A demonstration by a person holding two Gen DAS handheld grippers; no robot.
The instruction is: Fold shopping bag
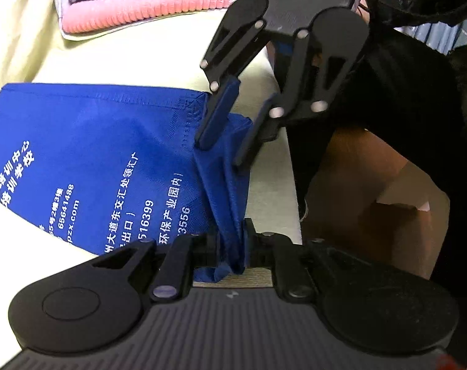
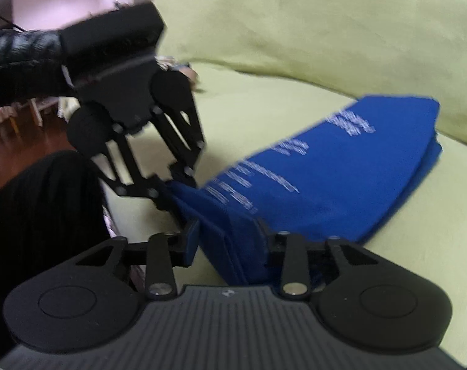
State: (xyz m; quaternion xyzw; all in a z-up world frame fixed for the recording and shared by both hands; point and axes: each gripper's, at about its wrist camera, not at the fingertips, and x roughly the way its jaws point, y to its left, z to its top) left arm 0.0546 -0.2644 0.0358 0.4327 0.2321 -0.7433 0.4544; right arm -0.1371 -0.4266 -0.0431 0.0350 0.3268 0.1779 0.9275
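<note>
A blue non-woven shopping bag (image 1: 94, 141) with white print lies flat on a pale yellow-green covered surface (image 1: 141, 58). At the bag's near corner, my left gripper (image 1: 233, 246) is shut on a bunched fold of the fabric. My right gripper (image 1: 222, 151) comes in from above, open, its fingers straddling the bag's stitched edge. In the right wrist view the bag (image 2: 341, 178) stretches away to the right, and its folded edge sits between the open right gripper's (image 2: 228, 240) fingers. The left gripper (image 2: 171, 194) pinches the same edge just beyond.
Folded pink and blue striped towels (image 1: 141, 6) sit stacked at the far side. The covered surface ends on the right (image 1: 292, 185), with the person's dark clothing and a brown floor beyond. A raised hump of the cover (image 2: 295, 30) lies behind the bag. A black sleeve (image 2: 17, 61) holds the left gripper.
</note>
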